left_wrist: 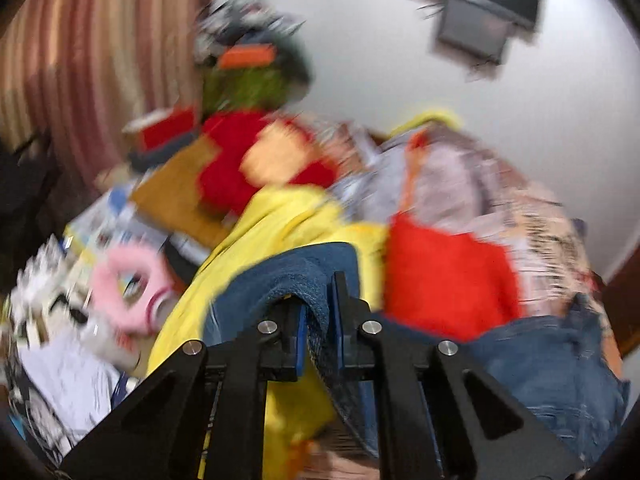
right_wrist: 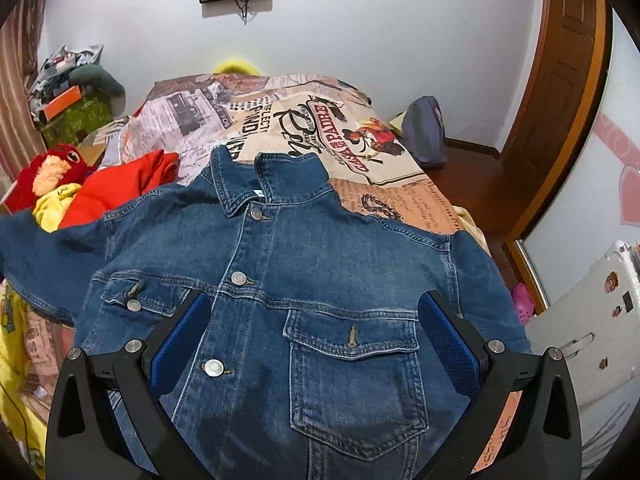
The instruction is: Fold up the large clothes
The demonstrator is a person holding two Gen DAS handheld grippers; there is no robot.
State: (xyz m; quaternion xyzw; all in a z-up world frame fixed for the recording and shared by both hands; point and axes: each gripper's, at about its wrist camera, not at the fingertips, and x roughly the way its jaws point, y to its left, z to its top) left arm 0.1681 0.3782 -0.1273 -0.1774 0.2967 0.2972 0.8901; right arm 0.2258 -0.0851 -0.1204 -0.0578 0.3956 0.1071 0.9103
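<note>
The left gripper [left_wrist: 318, 312] was nearest the camera, and its 2 black jaws were squeezed tight on a fold of the blue denim jacket [right_wrist: 280, 280]. That fold looked like a sleeve end, but the left wrist view was too blurry to be sure.

The right gripper [right_wrist: 316, 344] hung over the front of the jacket with its jaws spread wide, 1 on each side of the chest pocket. They held nothing.

The jacket lay flat and face up on the bed with the newspaper-print cover [right_wrist: 400, 196]. It was buttoned, and its collar pointed toward the far wall. A bright red cloth [right_wrist: 120, 188] and a yellow cloth [right_wrist: 52, 204] lay just beside its left shoulder. A red plush toy with a peach face [right_wrist: 52, 168] sat near them.
</note>
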